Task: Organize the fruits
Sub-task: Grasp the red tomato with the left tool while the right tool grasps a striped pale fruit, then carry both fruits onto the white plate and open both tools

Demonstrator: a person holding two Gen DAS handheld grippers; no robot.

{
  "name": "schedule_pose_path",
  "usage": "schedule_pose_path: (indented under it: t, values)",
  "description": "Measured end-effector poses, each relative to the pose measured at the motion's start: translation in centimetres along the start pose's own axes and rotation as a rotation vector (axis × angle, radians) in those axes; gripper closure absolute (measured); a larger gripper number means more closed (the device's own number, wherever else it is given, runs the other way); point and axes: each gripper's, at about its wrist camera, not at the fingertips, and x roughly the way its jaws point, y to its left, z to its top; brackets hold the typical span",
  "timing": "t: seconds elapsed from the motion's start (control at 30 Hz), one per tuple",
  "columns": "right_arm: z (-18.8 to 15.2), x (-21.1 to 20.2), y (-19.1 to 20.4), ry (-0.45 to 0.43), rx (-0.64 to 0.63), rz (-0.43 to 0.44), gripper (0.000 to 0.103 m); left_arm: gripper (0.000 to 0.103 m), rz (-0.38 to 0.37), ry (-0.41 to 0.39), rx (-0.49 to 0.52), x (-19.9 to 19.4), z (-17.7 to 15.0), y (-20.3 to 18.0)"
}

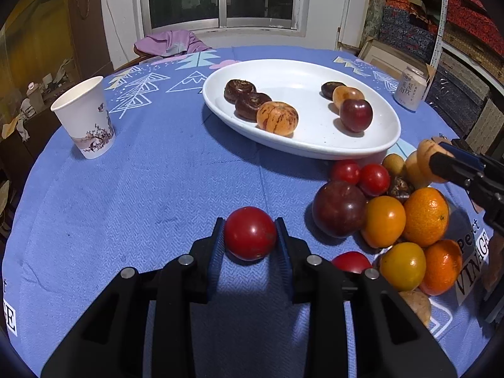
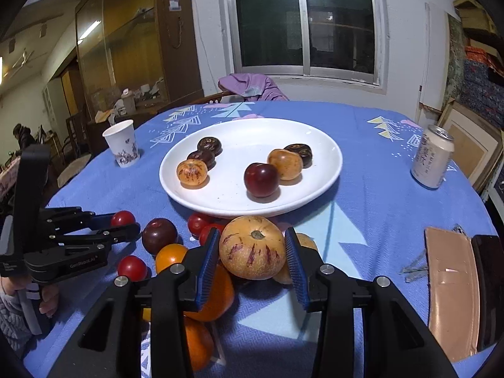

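My left gripper (image 1: 250,231) is shut on a red tomato (image 1: 250,233), held just above the blue cloth; it also shows in the right wrist view (image 2: 123,223). My right gripper (image 2: 253,252) is shut on a tan pepino melon with purple streaks (image 2: 252,247), above the fruit pile; it also shows in the left wrist view (image 1: 441,160). A white oval plate (image 1: 283,72) holds dark water chestnuts (image 1: 239,89), a streaked pepino (image 1: 277,118), a plum (image 1: 356,115) and another tan fruit (image 1: 348,94). The pile (image 1: 387,217) of tomatoes, oranges and a dark plum lies in front of the plate.
A paper cup (image 1: 86,119) stands at the left of the table. A drink can (image 1: 409,88) stands at the far right. A brown wallet and a dark phone (image 2: 453,286) with keys lie at the right. A chair with purple cloth (image 2: 252,86) stands behind the table.
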Motion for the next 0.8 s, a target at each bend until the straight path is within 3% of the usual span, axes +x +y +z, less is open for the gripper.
schedule_pose_path:
  t: [0.23, 0.37, 0.57, 0.8]
  values:
    - [0.2, -0.7, -0.7, -0.024, 0.025, -0.006, 0.060, 0.072, -0.001, -0.028, -0.027, -0.8, 0.3, 0.6]
    - [1.5, -1.2, -1.3, -0.042, 0.042, 0.011, 0.060, 0.072, -0.007, -0.057, -0.049, -1.6, 2.1, 0.9]
    - [6.6, 0.7, -2.1, -0.057, 0.051, 0.005, 0.060, 0.072, 0.001, -0.074, -0.017, -0.5, 7.5, -0.7]
    - [13.5, 8.3, -3.7, 0.029, 0.128, -0.008, 0.060, 0.072, -0.014, -0.021, 0.046, 4.8, 13.4, -3.6]
